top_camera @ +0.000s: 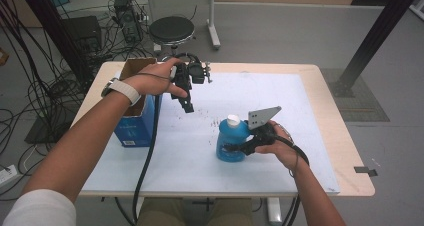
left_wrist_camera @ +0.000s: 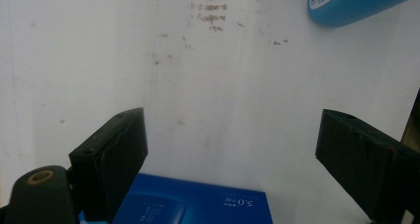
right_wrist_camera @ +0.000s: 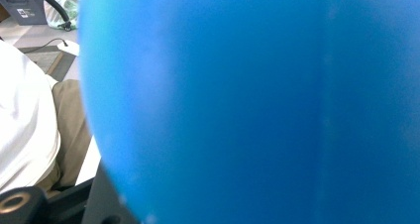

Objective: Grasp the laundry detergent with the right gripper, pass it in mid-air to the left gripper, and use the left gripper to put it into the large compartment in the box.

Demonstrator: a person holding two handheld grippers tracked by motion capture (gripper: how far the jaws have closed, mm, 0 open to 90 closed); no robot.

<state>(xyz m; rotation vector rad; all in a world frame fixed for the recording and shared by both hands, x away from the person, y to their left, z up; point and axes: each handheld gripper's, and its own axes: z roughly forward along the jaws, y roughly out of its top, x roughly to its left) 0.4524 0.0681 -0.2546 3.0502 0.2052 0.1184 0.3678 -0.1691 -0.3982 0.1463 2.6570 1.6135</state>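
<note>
**Right clamped on bottle, left open and idle**

One blue bottle (top_camera: pixel 231 142) on the white mat (top_camera: pixel 300 116), roughly 5 o'clock from mat center. It stands upright: long axis vertical, white cap (top_camera: pixel 233 120) pointing up. My right gripper (top_camera: pixel 239 147) comes in from the bottle's 3 o'clock side and is closed on its lower body; in the right gripper view the blue wall (right_wrist_camera: pixel 257 105) sits right against the lens. My left gripper (top_camera: pixel 187 105) hangs at the mat's 10 o'clock, jaws wide apart, nothing between them, pointing down at bare mat. One blue carton (top_camera: pixel 136 123) with its flap open sits at the mat's 9 o'clock edge, just beside the left gripper. Count: one bottle, one cap, one carton, two grippers.
</note>
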